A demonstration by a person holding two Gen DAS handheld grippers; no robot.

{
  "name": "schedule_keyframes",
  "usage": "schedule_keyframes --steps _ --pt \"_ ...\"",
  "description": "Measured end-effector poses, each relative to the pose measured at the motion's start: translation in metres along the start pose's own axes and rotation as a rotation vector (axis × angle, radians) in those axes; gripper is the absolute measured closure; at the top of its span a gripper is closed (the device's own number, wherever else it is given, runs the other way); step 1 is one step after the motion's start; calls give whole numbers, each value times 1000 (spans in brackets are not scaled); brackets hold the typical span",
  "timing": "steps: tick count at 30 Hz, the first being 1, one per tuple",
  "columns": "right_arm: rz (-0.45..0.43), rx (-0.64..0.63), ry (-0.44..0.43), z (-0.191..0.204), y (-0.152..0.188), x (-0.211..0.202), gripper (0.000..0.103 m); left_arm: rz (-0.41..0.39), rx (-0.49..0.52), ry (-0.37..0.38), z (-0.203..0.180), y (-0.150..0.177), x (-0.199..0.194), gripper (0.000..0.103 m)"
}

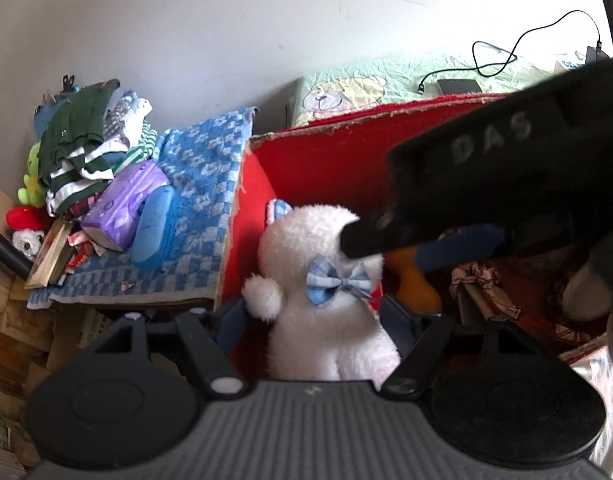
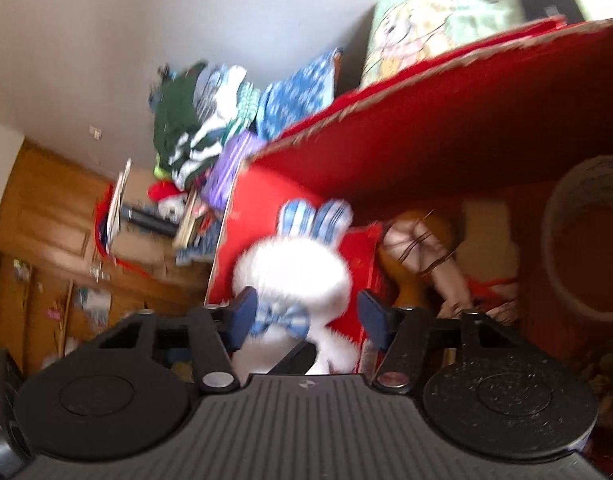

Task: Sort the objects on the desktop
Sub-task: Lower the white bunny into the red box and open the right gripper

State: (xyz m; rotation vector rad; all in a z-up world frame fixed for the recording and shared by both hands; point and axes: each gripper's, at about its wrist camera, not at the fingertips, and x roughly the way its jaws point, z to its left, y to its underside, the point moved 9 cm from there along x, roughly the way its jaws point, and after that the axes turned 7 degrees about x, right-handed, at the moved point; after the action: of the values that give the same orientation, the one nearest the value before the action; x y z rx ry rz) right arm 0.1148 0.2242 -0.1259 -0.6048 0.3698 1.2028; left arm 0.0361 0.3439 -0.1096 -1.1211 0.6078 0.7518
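Between my left gripper's [image 1: 320,320] spread fingers sits the white plush rabbit [image 1: 326,304]; contact unclear. Right gripper [image 2: 306,312] open, blurred; its arm hides the rabbit's face.

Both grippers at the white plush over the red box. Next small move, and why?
Probably open the left gripper and let the white plush rabbit settle into the red box. The rabbit sits between the left fingers, already inside the box walls. The right gripper is open around its neck, not pinching, so it should back out first.
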Motion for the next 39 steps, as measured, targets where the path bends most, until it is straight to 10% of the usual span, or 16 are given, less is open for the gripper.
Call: schedule_keyframes --steps 5,18,39 --pt "17 49 22 -9 -2 8 70 -45 -1 -3 2 -2 -11 28" --pt "91 -25 53 -2 8 29 71 -9 28 -45 -1 -1 -1 31" --pt "-101 -113 -21 17 21 -55 69 -100 15 -19 -19 -12 -51 26"
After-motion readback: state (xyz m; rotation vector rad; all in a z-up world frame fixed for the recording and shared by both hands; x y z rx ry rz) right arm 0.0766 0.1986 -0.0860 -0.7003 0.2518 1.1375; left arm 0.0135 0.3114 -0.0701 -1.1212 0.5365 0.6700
